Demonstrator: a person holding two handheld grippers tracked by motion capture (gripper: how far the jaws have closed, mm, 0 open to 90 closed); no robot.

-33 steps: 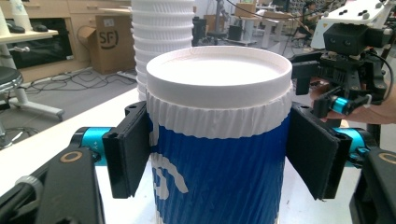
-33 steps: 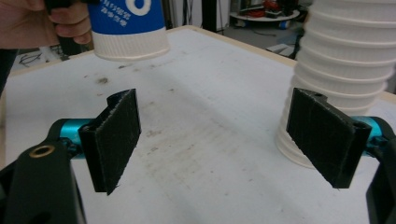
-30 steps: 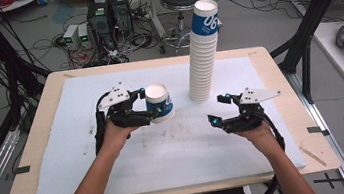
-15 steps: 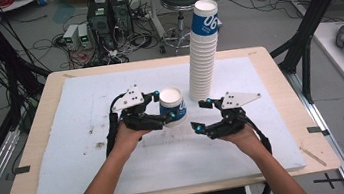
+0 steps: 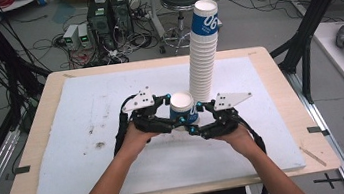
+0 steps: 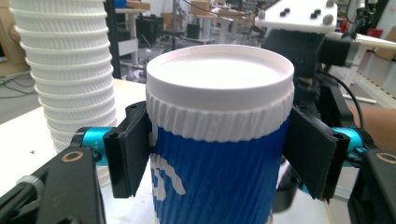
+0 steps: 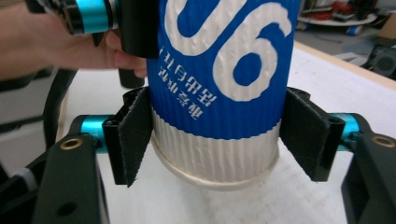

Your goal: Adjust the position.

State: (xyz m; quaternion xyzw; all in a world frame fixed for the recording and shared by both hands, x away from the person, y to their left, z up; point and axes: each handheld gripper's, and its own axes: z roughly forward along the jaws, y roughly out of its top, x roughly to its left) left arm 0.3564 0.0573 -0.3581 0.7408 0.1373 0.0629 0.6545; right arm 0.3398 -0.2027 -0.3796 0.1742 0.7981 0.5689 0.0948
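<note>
The blue-and-white ribbed paper cup (image 5: 183,108) sits just in front of the tall stack of paper cups (image 5: 202,55), close to its foot. It appears upside down, since the printed number reads inverted in the right gripper view and a flat white disc tops it in the left gripper view, probably the cup's base.

My left gripper (image 5: 175,120) is clamped on the cup (image 6: 219,140) high up, its black pads pressed just under the ribbed white band. My right gripper (image 5: 195,125) has just been closing on the cup (image 7: 219,88), and its pads now press the white part near the rim, which looks to be touching the white foam mat (image 5: 87,123), though I can't be sure it isn't a shade off it.

From here I judge the main risk to be the two grips fighting each other: if one hand pulls or twists while the other holds, the thin paper wall could buckle or the rim crush out of round. If there are two nested cups here, a sudden release could jerk a hand sideways into the stack, which stands tall, is slightly bent, and would topple easily.
</note>
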